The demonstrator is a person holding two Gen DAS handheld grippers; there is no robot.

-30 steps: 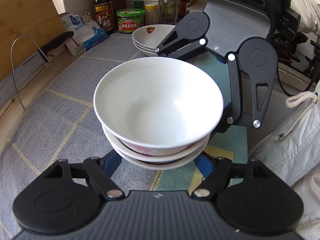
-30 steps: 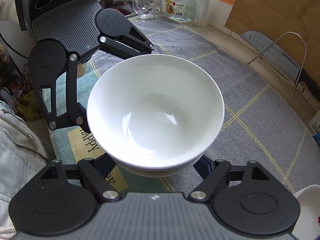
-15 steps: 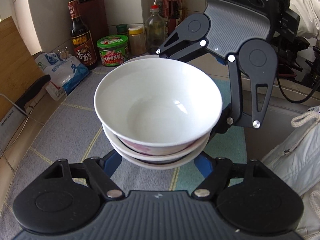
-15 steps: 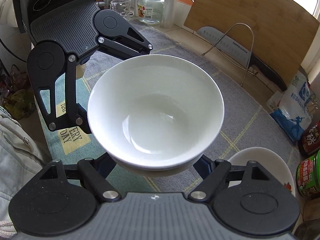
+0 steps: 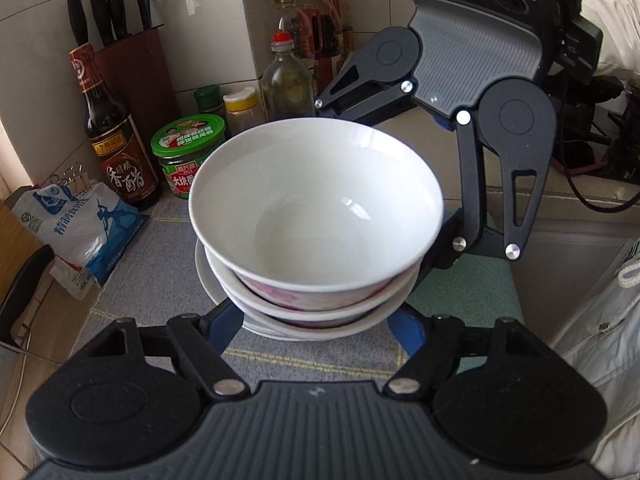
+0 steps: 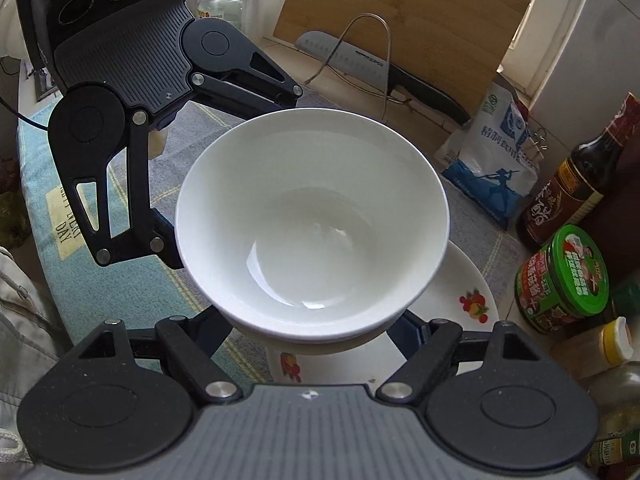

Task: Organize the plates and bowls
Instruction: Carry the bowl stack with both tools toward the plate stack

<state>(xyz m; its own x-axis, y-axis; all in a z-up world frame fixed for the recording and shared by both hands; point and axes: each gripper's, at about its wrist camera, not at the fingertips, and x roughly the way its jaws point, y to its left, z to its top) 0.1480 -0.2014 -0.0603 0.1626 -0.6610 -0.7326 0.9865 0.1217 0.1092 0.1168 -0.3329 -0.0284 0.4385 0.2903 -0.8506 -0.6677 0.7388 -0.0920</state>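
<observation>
Both grippers, left gripper (image 5: 316,320) and right gripper (image 6: 316,328), clamping stacked bowls (image 5: 316,216) from opposite sides above plates (image 6: 460,300); best lowered level, centred.

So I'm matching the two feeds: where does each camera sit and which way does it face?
Left wrist: on the left gripper, facing the knife block; right gripper and a sleeve opposite.
Right wrist: on the right gripper, facing the cutting board; left gripper opposite.
Shared: the bowl stack held between both, green-lidded jar.
</observation>
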